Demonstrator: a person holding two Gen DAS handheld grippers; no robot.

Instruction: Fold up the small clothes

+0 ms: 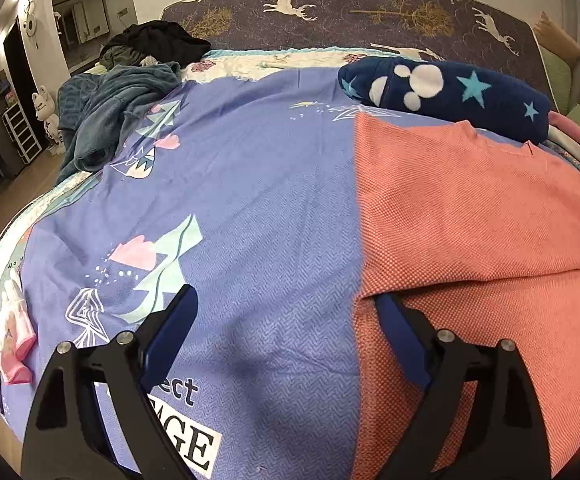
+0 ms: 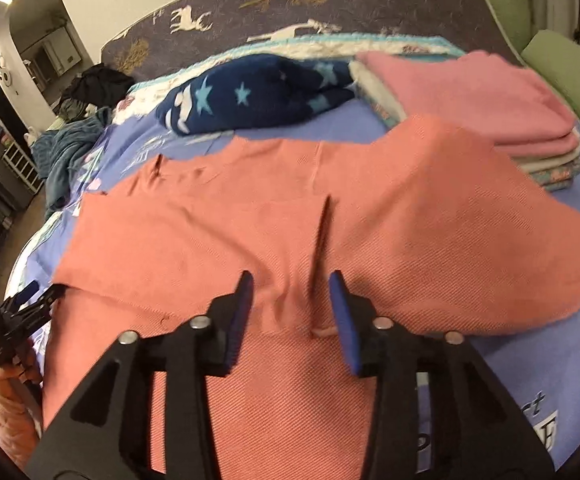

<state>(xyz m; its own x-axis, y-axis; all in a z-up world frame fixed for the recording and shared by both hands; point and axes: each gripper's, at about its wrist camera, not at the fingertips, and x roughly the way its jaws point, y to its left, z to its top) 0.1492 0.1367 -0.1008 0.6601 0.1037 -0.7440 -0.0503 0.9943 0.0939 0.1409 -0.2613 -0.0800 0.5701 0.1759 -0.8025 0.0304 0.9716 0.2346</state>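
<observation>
A salmon-pink knit garment lies spread on the purple printed bedsheet, partly folded over itself. In the left wrist view it fills the right side. My left gripper is open at the garment's left edge; its right finger sits under the folded edge, its left finger over bare sheet. The left gripper also shows at the left of the right wrist view. My right gripper is open low over the garment, with a raised crease between its fingers.
A navy star-print fleece lies behind the garment. A stack of folded pink clothes sits at the back right. A teal blanket and dark clothes lie at the back left. Small pink socks lie near the bed's left edge.
</observation>
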